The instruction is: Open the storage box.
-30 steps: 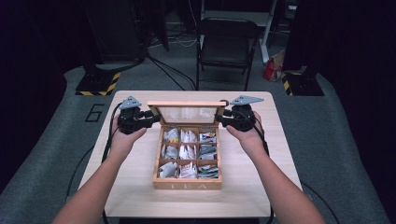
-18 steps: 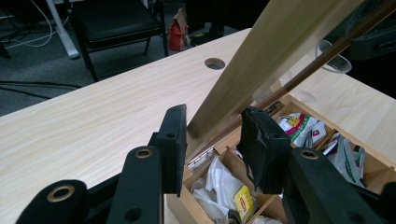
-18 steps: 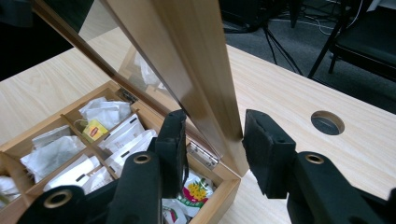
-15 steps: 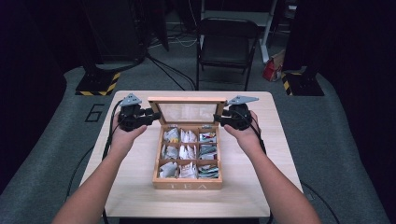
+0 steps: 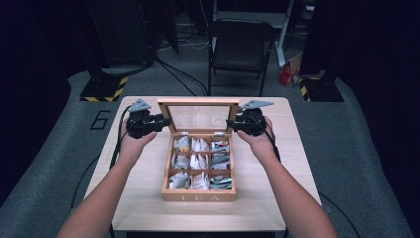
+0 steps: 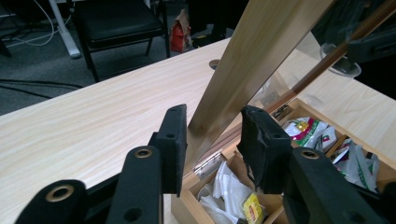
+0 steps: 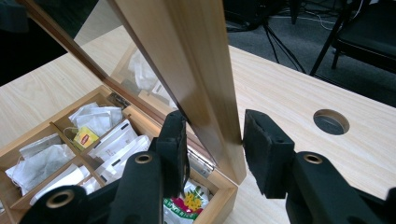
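A wooden tea box sits mid-table, its glass-paned lid raised nearly upright at the far edge. The left gripper straddles the lid's left frame, jaws a little apart; its left pad meets the wood and a gap shows beside the other. The right gripper brackets the right frame, both pads close against it. Tea bags fill the nine compartments.
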### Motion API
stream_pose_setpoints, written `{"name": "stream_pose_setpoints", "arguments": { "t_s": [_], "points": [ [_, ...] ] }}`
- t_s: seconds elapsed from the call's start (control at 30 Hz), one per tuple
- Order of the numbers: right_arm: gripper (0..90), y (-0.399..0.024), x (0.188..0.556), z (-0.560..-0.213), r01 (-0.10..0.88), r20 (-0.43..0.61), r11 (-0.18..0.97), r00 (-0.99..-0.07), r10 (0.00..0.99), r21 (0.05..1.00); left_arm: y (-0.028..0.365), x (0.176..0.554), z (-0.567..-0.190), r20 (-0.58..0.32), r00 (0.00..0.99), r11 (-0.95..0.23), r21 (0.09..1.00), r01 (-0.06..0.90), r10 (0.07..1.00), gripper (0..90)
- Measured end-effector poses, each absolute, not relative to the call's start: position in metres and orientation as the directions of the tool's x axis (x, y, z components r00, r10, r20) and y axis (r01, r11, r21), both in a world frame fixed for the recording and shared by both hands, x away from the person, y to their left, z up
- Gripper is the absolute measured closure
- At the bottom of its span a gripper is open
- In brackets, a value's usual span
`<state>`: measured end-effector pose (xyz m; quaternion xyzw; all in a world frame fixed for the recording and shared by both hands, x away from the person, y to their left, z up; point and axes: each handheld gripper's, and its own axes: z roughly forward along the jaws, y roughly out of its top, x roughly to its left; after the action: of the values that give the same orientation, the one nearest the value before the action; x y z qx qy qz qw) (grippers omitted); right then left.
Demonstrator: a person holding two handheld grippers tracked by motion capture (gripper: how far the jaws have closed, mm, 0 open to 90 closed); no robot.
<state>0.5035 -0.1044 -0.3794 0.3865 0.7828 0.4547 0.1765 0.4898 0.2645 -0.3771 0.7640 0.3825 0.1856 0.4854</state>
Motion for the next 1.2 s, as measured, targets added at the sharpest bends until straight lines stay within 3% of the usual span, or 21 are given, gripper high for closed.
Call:
{"name": "stream_pose_setpoints", "arguments": {
  "t_s": [1.03, 1.2],
  "points": [
    [58.9, -0.100, 0.520, -0.389, 0.477, 0.082, 0.282, -0.610, 0.788, 0.832, 0.259, 0.512, -0.393, -0.066, 0.618, -0.257, 0.871, 0.419, 0.784, 63.7],
    [62.8, -0.101, 0.524, -0.392, 0.479, 0.081, 0.284, -0.609, 0.789, 0.830, 0.260, 0.515, -0.395, -0.083, 0.621, -0.242, 0.874, 0.421, 0.779, 63.3]
  ]
}}
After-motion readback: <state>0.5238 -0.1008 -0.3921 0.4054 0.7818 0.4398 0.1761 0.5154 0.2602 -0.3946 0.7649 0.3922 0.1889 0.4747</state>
